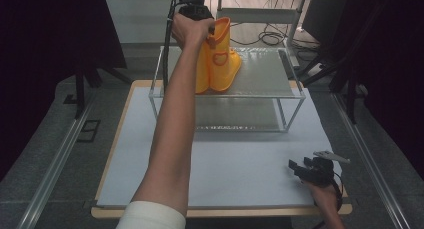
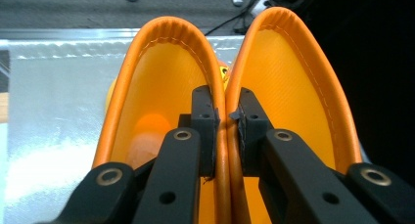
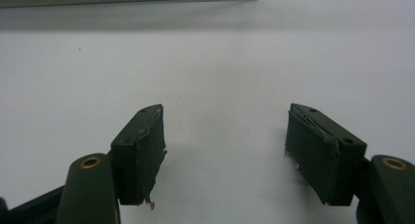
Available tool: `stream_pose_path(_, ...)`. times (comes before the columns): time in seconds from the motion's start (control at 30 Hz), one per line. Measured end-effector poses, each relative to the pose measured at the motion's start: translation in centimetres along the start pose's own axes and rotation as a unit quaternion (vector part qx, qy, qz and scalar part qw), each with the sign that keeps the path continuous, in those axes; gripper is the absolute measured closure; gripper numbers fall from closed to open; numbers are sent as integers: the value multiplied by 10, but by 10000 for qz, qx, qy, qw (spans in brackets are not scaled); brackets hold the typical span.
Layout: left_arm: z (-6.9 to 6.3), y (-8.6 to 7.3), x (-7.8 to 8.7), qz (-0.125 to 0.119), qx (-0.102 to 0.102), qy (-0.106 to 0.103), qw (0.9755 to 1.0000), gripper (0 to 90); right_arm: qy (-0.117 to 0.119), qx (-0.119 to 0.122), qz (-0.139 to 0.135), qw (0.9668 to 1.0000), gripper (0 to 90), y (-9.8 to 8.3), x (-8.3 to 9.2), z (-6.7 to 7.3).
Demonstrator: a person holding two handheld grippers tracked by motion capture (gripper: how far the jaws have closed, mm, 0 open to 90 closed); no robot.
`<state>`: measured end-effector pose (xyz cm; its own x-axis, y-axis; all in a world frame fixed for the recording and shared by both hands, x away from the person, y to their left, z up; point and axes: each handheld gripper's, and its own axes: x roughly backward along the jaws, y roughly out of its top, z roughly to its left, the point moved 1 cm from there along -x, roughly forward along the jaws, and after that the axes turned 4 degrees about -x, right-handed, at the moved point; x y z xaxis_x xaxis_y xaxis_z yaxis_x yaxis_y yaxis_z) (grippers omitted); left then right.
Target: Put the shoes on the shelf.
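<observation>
High view showed the left tool clamped on the adjoining cuffs of the orange boots, standing on the rack at upper centre. Placing seemed underway; next, releasing them gently. The right tool rested open, empty, on the desk.

Orange boots stand on the shelf's upper tier.

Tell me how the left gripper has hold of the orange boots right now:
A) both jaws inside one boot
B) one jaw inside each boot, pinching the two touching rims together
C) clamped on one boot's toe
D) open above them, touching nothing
B: in the left gripper view the left gripper has one jaw inside each of the orange boots, pressing their adjoining rims together, over the shelf.
</observation>
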<state>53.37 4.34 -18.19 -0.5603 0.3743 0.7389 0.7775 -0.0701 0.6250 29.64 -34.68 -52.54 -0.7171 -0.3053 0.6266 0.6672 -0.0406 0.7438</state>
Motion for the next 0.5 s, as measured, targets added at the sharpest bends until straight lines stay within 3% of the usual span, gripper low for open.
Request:
stream_pose_path(0.1, -3, 1, -3, 16, -19, -42, 10000, 792, 6, -9, -2, 10000, 301, 0, 0, 0)
stream_pose_path(0.2, -6, 1, -5, 20, -95, -161, 9998, 693, 4, 9, 1, 10000, 301, 0, 0, 0)
stream_pose_path(0.27, -8, 1, -5, -16, -155, -115, 9998, 639, -5, 22, 8, 10000, 300, 0, 0, 0)
stream_pose_path(0.3, -9, 2, -4, -60, -112, -185, 9997, 554, -23, 14, 2, 10000, 301, 0, 0, 1)
stream_pose_path(0.33, -9, 2, -4, -60, -112, -185, 9997, 528, -27, 30, 7, 10000, 300, 0, 0, 1)
stream_pose_path(0.4, -10, 4, 1, -340, -59, -229, 9991, 515, -29, 30, 8, 10000, 301, 0, 0, 1)
stream_pose_path(0.5, -19, 10, 12, -441, -201, -183, 9987, 435, -31, 25, 12, 10000, 301, 0, 0, 1)
